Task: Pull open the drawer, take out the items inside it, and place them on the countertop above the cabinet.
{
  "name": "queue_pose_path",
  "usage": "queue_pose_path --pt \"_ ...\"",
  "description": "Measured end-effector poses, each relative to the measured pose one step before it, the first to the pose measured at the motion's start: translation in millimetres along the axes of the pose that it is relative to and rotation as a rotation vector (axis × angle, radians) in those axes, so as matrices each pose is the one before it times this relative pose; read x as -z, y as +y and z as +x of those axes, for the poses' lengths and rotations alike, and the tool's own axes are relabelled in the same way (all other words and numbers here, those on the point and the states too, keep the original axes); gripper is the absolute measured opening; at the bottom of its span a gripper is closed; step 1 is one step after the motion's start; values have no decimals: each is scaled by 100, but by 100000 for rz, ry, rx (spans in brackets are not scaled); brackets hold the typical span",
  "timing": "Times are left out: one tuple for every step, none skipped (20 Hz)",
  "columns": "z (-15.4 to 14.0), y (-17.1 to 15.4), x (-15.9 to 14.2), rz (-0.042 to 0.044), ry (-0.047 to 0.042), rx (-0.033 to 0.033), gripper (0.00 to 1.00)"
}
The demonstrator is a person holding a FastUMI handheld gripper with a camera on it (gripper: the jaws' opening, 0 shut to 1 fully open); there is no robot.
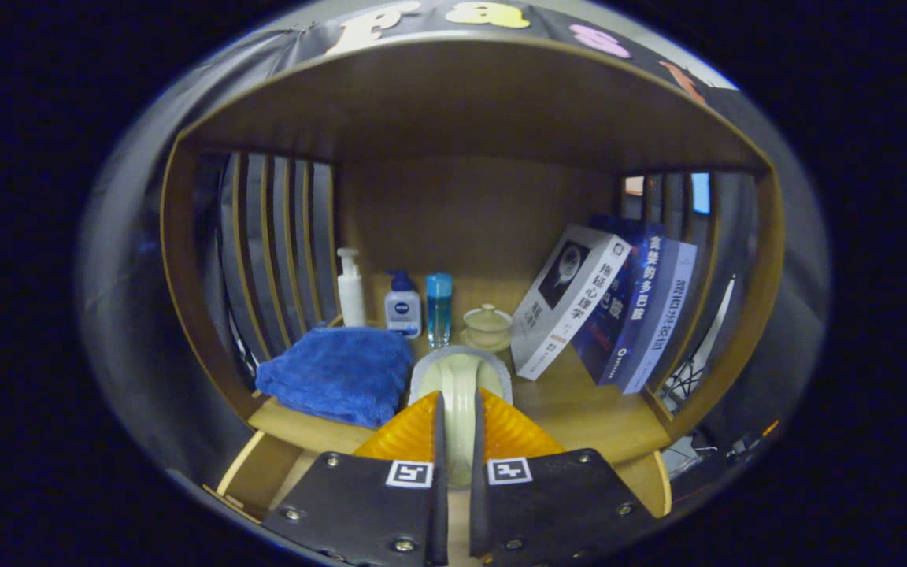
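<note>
My gripper (460,402) is shut on the handle of a pale green cup (460,370), both fingers pressing on the handle's sides. The cup is held over the front of the wooden countertop (579,409), its round body just beyond the fingertips. I cannot tell whether its base touches the wood. Below the countertop's front edge, curved wooden rims of the open drawer (253,472) appear on either side of the fingers. The drawer's inside is hidden behind the fingers.
A folded blue towel (339,374) lies left of the cup. Behind it stand a white pump bottle (351,287), a blue-capped bottle (403,307), a clear blue bottle (438,309) and a lidded tea bowl (488,324). Books (603,311) lean at the right. A shelf board (461,102) spans overhead.
</note>
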State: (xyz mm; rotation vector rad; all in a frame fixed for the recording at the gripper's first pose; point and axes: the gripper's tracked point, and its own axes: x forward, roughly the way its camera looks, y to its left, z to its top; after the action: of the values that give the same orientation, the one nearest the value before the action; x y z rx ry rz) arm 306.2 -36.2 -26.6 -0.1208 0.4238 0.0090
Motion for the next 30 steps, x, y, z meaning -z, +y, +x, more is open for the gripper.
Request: queue_pose_path --pt "690 -44 1174 -292 5452 265 11" --pt "712 383 794 950 2715 -743 11" --pt "930 -8 760 -973 1930 -49 12" --pt "1031 -740 604 -1781 992 2247 11" --pt "982 -237 1241 -2790 2200 855 11" --pt "1000 -97 1904 -3040 3337 1814 11" --pt "1003 -462 -869 -1528 -4698 1550 11" --pt "410 217 190 -2020 -730 1044 12" --pt "380 -60 -653 -753 -3558 1519 12" --pt "631 -58 59 -190 -323 1221 13" --pt "488 39 -504 994 -1931 819 12" --pt "584 103 -22 1469 -175 147 13" --pt "592 -21 -396 1776 -1072 38 12" --pt "787 -54 -199 2227 -281 -224 12" --pt "637 24 -168 2774 -496 -390 12" --pt "644 107 -239 3102 -83 -538 12" --pt "578 96 -182 3711 211 -605 12" --pt "460 93 -126 3291 211 -741 12" --pt "437 83 -188 2960 117 -829 13" --pt "383 50 -252 2222 -650 -473 13" --pt "326 66 -155 956 -649 -314 12" --pt "215 -58 -101 442 -772 -68 12" --pt "123 -108 -82 324 -548 305 12" --pt "86 8 -39 528 -829 377 12" --pt "-49 63 -85 1156 -1056 124 12" --pt "-24 275 794 1956 1834 -1210 17" --pt "-384 391 212 3087 1169 -3080 21" --pt "-549 824 -284 3157 -4206 -4000 36" --pt "-753 -1007 -1727 -1722 -4348 3338 52" --pt "-670 -1266 514 -1124 -3357 4730 68"
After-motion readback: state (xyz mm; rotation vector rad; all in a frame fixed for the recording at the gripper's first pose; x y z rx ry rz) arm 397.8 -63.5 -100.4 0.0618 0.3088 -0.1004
